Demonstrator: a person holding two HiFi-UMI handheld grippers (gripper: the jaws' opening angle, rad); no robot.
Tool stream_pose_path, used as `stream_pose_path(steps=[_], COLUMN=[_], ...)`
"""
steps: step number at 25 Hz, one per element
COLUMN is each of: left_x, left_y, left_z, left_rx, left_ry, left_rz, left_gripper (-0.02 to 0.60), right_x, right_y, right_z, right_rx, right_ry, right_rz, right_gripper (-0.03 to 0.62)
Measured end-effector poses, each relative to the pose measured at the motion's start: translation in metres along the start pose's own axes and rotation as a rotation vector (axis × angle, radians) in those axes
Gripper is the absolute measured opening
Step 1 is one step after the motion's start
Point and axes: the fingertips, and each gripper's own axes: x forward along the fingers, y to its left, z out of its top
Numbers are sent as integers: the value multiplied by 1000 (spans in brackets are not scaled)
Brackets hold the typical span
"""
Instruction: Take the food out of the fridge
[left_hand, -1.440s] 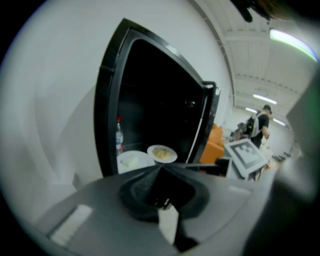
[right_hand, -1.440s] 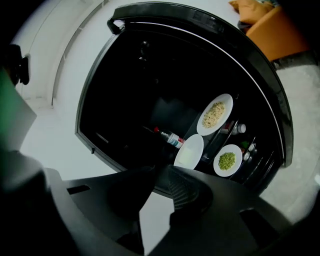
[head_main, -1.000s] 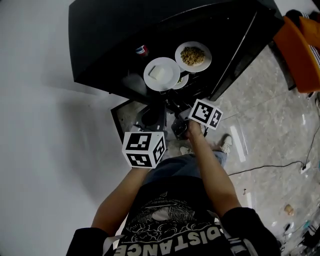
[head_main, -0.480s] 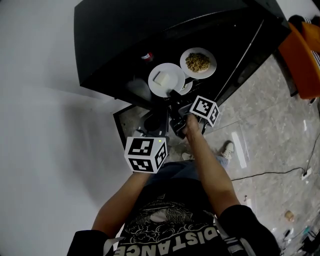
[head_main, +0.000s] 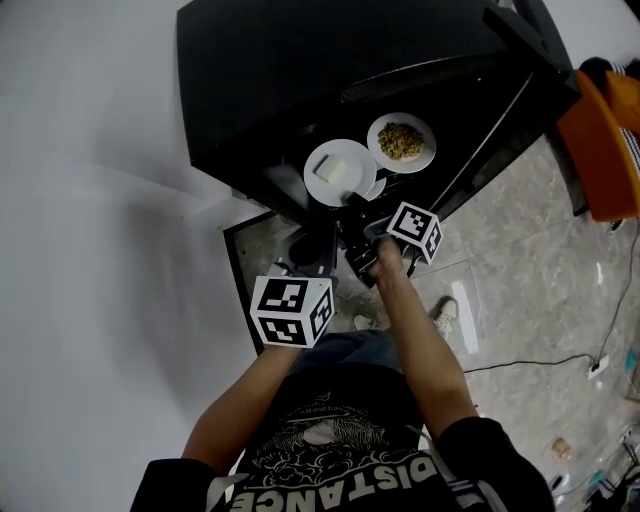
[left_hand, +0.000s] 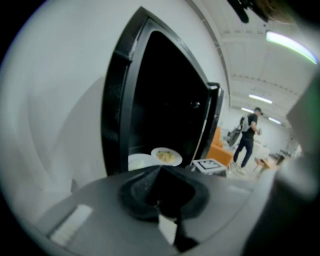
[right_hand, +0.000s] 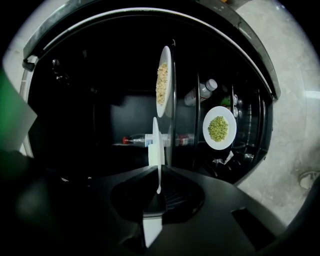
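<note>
The black fridge (head_main: 330, 80) stands open. On a shelf lies a white plate (head_main: 340, 172) with a pale block on it. Beside it sits a plate of brown grains (head_main: 401, 142), and a third plate (head_main: 373, 189) peeks out beneath. My right gripper (head_main: 352, 203) is at the near rim of the block plate; its jaws are closing with that rim between them. In the right gripper view the plate (right_hand: 156, 145) runs edge-on into the right gripper (right_hand: 158, 192), and a plate of green food (right_hand: 219, 128) lies lower down. My left gripper (head_main: 305, 250) hangs back, shut and holding nothing.
The fridge door (head_main: 500, 110) is swung open on the right. An orange chair (head_main: 600, 150) stands beyond it, and a cable (head_main: 530, 360) lies on the floor. Bottles (right_hand: 200, 92) lie deeper inside the fridge. A person (left_hand: 247, 137) walks in the background of the left gripper view.
My right gripper has moved forward to the block plate's rim, rolled, and its jaws have come together on that rim. The left gripper has stayed where it was.
</note>
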Motion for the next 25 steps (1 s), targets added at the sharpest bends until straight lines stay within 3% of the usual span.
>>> stream_pose_path(steps=[13,19,21,25], left_x=[-24,-82,-89,-65], left_y=[-23,-68,-65,-29], left_z=[47,127,136,118], left_rx=[6,69,73,58], left_ry=[-70,-124,-139,-165], left_rz=[10,32,33,40], left_gripper=[2,3,3,3], right_x=[-95,-190,-205,-203], right_y=[61,161,178,175], right_z=[-18,-32,-35,-35], right_rx=[20,19,15,-19], right_ry=[31,63,68,78], right_rz=[0,24,28,33], right_gripper=[11,11,11,11])
